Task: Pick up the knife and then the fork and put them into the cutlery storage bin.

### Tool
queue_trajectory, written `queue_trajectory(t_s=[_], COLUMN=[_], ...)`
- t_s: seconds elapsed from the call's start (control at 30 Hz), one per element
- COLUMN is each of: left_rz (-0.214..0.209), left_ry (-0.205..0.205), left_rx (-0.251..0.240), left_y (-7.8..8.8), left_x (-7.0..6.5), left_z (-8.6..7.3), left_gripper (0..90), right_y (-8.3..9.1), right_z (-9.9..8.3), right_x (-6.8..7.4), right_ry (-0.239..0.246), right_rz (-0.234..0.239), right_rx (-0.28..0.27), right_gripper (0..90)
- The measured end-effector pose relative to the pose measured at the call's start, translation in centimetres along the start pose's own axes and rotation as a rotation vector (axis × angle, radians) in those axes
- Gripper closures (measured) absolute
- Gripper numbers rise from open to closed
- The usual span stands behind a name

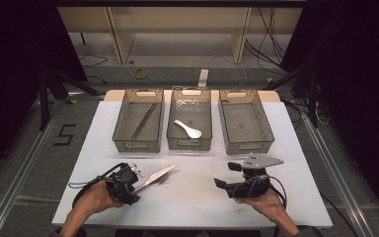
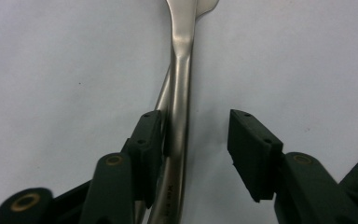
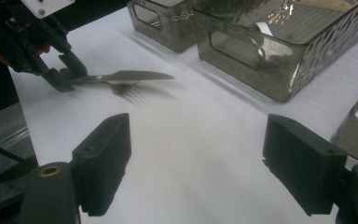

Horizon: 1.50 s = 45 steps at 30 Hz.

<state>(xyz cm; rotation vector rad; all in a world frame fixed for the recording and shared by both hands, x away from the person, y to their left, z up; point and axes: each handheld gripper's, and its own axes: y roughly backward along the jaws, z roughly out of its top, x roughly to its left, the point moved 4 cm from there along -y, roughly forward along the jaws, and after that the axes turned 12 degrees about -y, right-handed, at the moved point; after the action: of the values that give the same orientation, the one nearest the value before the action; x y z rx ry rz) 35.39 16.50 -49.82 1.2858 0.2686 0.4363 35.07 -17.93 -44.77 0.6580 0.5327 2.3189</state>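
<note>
Across the middle of the high view lies the white-covered counter (image 1: pixel 192 197), and along its upper part stand three smoky translucent plastic bins: the left bin (image 1: pixel 122 129) holds long thin metal pieces, probably chopsticks or tongs, too small to tell; the middle bin (image 1: pixel 175 129) holds a white spoon (image 1: pixel 188 129); the right bin (image 1: pixel 264 129) looks empty. So sorting seems partly done, with cutlery left on the counter. Lower right, the right hand-held gripper (image 1: pixel 222 183) rests on the counter, jaws spread wide with nothing between them. Lower left, the left hand-held gripper (image 1: pixel 135 187) has its jaws either side of the silver metal knife (image 1: pixel 157 177), lying flat on the counter left of centre. In the left gripper view one pad (image 2: pixel 147 140) touches the handle while the other pad (image 2: pixel 249 151) stands apart, so no grip yet. Beneath the blade lies a silver metal fork (image 3: pixel 126 92), tines poking out. Left to do, I'd judge: pinch, lift and drop the knife in a bin, then the fork.
</note>
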Motion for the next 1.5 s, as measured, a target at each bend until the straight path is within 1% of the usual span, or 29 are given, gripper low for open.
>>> queue_trajectory(t_s=[0.1, 0.17, 0.23, 0.3, 0.37, 0.43, 0.47, 0.5, 0.63, 0.73, 0.87, 0.93, 1.0, 1.2, 1.3, 1.37, 1.4, 1.5], left_rz=[-0.007, -0.011, -0.013, -0.012, -0.012, -0.008, -0.007, -0.003, -0.013, -0.018, -0.018, -0.011, -0.013, -0.006, 0.002, 0.003, -0.001, 0.008], left_ry=[-0.002, -0.008, -0.010, 0.001, 0.001, 0.020, 0.018, 0.028, 0.037, 0.042, 0.045, 0.045, 0.029, 0.032, 0.023, 0.029, 0.021, 0.017], left_rx=[0.008, 0.022, 0.025, 0.027, 0.037, 0.042, 0.052, 0.046, 0.046, 0.036, 0.031, 0.027, 0.031, 0.012, 0.015, 0.000, 0.003, -0.015], left_y=[-0.22, -0.38, -0.35, -0.40, -0.41, -0.49, -0.46, -0.53, -0.53, -0.56, -0.54, -0.55, -0.46, -0.47, -0.39, -0.30, -0.21, 0.09], left_x=[-0.11, -0.14, -0.07, -0.08, 0.00, -0.07, -0.08, -0.13, -0.06, -0.04, -0.06, -0.12, -0.09, -0.15, -0.23, -0.32, -0.29, -0.40], left_z=[-0.03, -0.07, -0.01, 0.09, 0.17, 0.35, 0.39, 0.46, 0.49, 0.48, 0.43, 0.44, 0.38, 0.37, 0.57, 0.72, 0.71, 0.89], left_gripper=[58.6, 62.9, 64.3, 65.6, 66.5, 67.4, 68.2, 68.9, 72.8, 77.4, 77.9, 78.2, 78.5, 78.9, 79.0, 79.0, 79.1, 79.1], right_y=[-0.06, -0.10, -0.12, -0.18, -0.25, -0.30, -0.31, -0.31, -0.32, -0.33, -0.34, -0.32, -0.30, -0.30, -0.28, -0.30, -0.30, -0.33], right_z=[-0.01, -0.03, -0.04, -0.08, -0.14, -0.16, -0.15, -0.15, -0.15, -0.17, -0.18, -0.16, -0.15, -0.13, -0.10, -0.10, -0.10, -0.07], right_x=[0.05, 0.05, 0.04, 0.05, 0.07, 0.10, 0.13, 0.13, 0.13, 0.18, 0.17, 0.17, 0.18, 0.24, 0.30, 0.32, 0.33, 0.39], right_ry=[0.002, 0.002, 0.004, 0.005, 0.006, 0.008, 0.008, 0.009, 0.008, 0.011, 0.012, 0.012, 0.012, 0.012, 0.015, 0.014, 0.014, 0.016], right_rz=[0.000, 0.000, 0.001, 0.002, 0.003, 0.001, 0.002, 0.001, 0.000, 0.001, -0.001, 0.001, 0.000, 0.003, 0.006, 0.006, 0.006, 0.008], right_rx=[0.002, 0.004, 0.006, 0.011, 0.019, 0.019, 0.020, 0.019, 0.020, 0.022, 0.025, 0.024, 0.025, 0.027, 0.025, 0.025, 0.025, 0.023], right_gripper=[24.5, 24.5, 24.5, 24.5, 24.5, 24.5, 24.5, 24.5, 24.6, 24.6, 24.7, 24.7, 24.7, 24.9, 25.0, 25.0, 25.0, 25.2])
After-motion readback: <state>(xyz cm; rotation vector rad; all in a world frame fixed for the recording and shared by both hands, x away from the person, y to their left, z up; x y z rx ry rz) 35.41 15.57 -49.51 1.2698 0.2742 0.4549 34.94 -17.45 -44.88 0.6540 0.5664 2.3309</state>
